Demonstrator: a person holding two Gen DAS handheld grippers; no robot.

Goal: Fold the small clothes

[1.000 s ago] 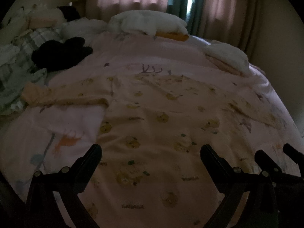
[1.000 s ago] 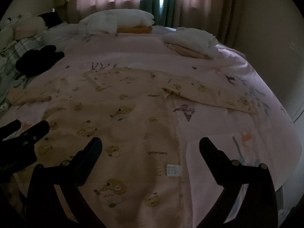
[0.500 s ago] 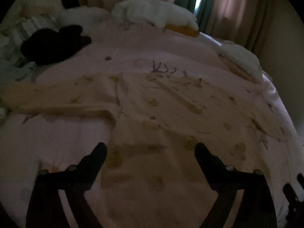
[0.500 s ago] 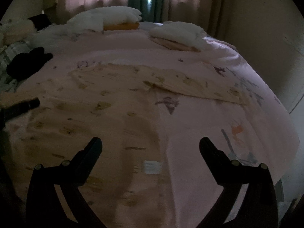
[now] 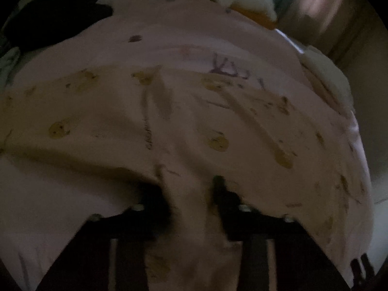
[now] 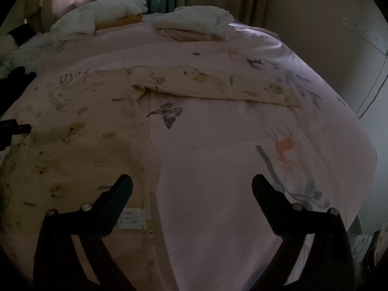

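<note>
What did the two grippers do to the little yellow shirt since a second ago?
The left gripper pushed forward and down and closed on the yellow printed shirt, pinching up a ridge of its cloth between the fingers. The right gripper moved a little closer to the shirt's side edge but stayed open, holding nothing. The shirt still lies spread on the pink bedsheet, and the folded white piles have not moved.

The garment point(image 6: 80, 131) lies on the bedspread point(image 6: 218, 169), folded piles point(image 6: 194, 21) behind.

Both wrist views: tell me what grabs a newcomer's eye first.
The yellow printed baby garment spread flat over the pink bedsheet dominates both views. The left gripper has a ridge of it bunched between its fingers, while the right gripper hangs open over the garment's side edge.
</note>
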